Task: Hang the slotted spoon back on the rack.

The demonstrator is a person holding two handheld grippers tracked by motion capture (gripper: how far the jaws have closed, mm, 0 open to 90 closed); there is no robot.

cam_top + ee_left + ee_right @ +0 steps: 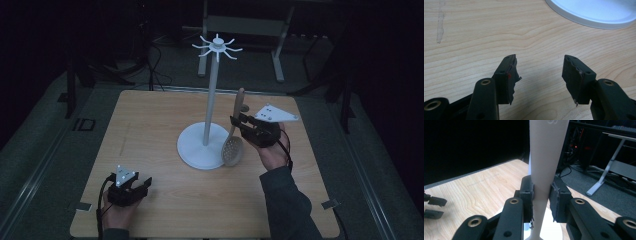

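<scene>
High view, slotted spoon (234, 145) clamped by right hand-held gripper (235, 121) beside white stand (210, 125), left hand-held gripper (146, 183) held open, empty, nearer than stand.

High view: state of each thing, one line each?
Left tool: open, holds nothing, low over the table near its front left corner.
Right tool: shut on spoon handle, raised beside the stand.
Spoon: slotted, held roughly upright, bowl down near the stand's base, handle end up.
Stand: upright mid-table, hooks on top bare.
</scene>
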